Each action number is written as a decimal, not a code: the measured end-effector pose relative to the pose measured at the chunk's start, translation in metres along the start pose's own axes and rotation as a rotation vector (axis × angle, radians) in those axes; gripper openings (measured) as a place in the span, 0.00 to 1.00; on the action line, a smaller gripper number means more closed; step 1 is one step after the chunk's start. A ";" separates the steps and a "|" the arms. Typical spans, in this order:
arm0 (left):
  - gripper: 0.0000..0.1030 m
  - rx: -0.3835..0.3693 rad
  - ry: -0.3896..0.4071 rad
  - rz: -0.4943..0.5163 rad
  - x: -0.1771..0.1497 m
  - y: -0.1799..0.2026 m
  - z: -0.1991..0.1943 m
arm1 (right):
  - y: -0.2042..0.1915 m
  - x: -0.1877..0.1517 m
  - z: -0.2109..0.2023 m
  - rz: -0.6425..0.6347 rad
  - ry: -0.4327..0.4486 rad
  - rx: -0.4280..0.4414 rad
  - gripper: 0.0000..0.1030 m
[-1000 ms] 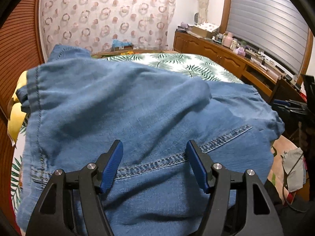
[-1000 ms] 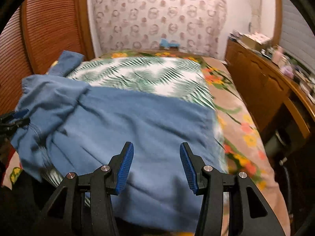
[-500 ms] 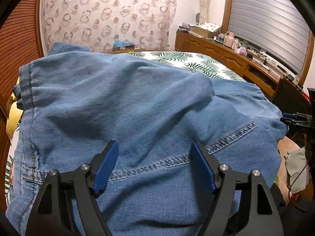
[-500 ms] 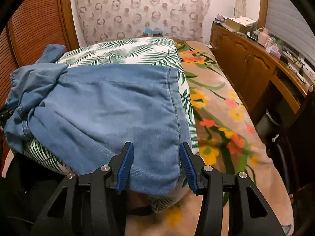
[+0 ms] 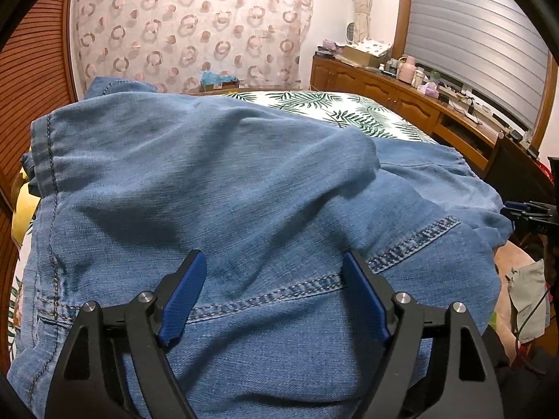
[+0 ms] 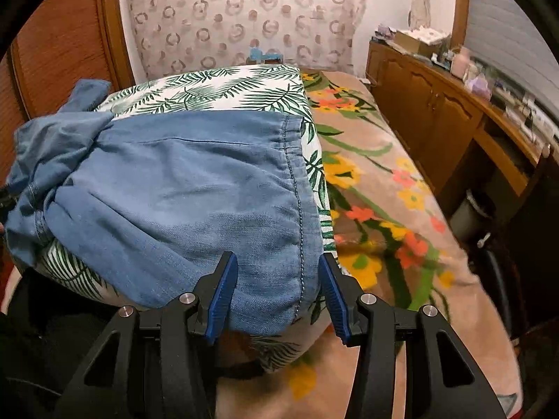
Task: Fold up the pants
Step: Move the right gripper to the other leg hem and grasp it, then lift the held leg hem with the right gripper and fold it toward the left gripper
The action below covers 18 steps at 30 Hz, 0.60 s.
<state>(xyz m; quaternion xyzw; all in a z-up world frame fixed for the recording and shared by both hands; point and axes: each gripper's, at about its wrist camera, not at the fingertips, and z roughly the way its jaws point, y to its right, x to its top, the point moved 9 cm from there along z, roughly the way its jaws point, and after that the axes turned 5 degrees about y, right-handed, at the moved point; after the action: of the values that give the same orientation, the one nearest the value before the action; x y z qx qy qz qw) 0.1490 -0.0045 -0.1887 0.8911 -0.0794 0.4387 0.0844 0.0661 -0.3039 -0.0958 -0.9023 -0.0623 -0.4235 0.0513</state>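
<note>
1. Left claw [image 5: 274,281] — fingers spread wide and released, nothing between them; it hangs just above the seat of the pants [image 5: 244,181], over a double-stitched seam.
2. Right claw [image 6: 276,276] — fingers apart, released; the stitched hem of a pant leg [image 6: 195,188] lies between the blue pads, ungripped.
3. Pants — blue denim, spread across the near edge of the bed [image 6: 377,188]; one leg lies flat toward the bed's right side, the rest is bunched at the left edge.
4. Leaf-print sheet [image 6: 216,90] — under the pants, atop a floral blanket [image 6: 384,230].
5. Wooden cabinet [image 5: 394,90] — along the right wall, its top cluttered.
</note>
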 end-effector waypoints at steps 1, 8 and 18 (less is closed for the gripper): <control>0.79 0.000 0.000 -0.001 0.000 0.000 0.000 | 0.000 0.000 0.000 -0.003 0.003 -0.003 0.46; 0.79 -0.002 0.002 0.000 0.000 0.000 0.000 | -0.011 -0.001 -0.002 -0.057 0.019 0.003 0.14; 0.79 -0.011 0.001 0.005 -0.001 -0.002 0.000 | 0.002 0.052 -0.052 -0.061 0.213 -0.023 0.11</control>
<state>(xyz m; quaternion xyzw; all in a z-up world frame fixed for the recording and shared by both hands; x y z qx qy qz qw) 0.1490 -0.0022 -0.1900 0.8903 -0.0839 0.4389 0.0881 0.0606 -0.3097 -0.0227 -0.8505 -0.0791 -0.5189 0.0346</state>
